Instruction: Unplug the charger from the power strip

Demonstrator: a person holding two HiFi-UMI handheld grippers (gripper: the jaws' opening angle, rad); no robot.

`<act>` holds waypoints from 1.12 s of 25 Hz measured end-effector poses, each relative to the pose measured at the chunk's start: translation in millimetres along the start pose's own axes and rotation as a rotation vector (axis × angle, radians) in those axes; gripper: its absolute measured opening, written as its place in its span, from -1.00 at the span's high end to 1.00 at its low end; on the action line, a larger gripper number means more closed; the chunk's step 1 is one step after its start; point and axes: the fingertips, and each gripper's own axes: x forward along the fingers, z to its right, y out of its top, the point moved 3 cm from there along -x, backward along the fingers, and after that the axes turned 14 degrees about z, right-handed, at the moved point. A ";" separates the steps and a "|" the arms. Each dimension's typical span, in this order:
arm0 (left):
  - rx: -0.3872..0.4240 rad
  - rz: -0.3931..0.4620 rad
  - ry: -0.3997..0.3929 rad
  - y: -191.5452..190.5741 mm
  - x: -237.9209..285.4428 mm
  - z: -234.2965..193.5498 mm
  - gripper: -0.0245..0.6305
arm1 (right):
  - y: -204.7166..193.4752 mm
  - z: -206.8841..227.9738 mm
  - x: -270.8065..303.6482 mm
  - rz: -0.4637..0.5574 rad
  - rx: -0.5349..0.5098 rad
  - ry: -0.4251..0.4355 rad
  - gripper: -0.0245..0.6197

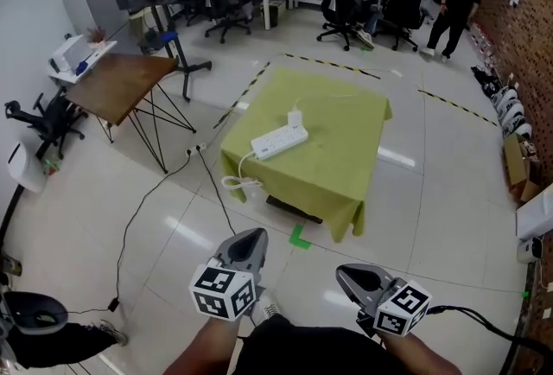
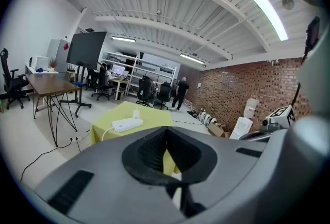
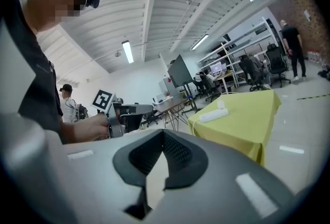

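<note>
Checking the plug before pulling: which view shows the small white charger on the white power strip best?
The head view: it looks down on the small white charger standing at the far end of the white power strip. Both gripper views show it as a tiny distant block.

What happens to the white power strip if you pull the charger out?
The power strip looks light and lies loose on the cloth, so it probably lifts or slides along. Its cable droops off the edge, likely floppy, hardly holding it.
</note>
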 end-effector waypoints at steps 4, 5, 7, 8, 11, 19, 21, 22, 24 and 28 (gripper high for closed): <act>-0.009 0.002 -0.031 9.7 11.0 -31.3 0.91 | 8.0 1.1 39.4 0.000 -0.024 -0.019 0.91; -0.008 -0.001 -0.040 11.6 12.9 -38.3 0.91 | 10.0 1.3 50.3 0.002 -0.029 -0.021 0.91; -0.008 -0.004 -0.061 14.7 16.7 -52.0 0.91 | 12.7 1.7 72.2 0.006 -0.041 -0.024 0.91; -0.009 -0.004 -0.071 16.4 18.7 -58.7 0.91 | 13.7 2.4 82.8 0.009 -0.047 -0.026 0.91; -0.003 0.003 -0.102 24.1 24.8 -76.3 0.91 | 18.0 5.6 111.1 0.026 -0.063 -0.037 0.92; -0.017 -0.027 -0.090 18.6 26.1 -118.5 0.91 | 20.0 33.9 156.9 0.020 -0.099 -0.106 0.91; -0.027 -0.036 -0.081 14.9 26.8 -125.8 0.91 | 19.5 50.9 169.4 0.009 -0.114 -0.126 0.91; -0.028 -0.042 -0.078 12.8 28.2 -128.8 0.91 | 19.5 60.9 176.3 0.005 -0.121 -0.134 0.91; -0.023 -0.050 -0.067 10.0 33.8 -135.2 0.91 | 19.6 83.5 192.7 -0.002 -0.131 -0.147 0.89; -0.016 -0.050 -0.032 14.6 53.6 -149.6 0.91 | 18.8 138.4 230.5 -0.028 -0.134 -0.166 0.81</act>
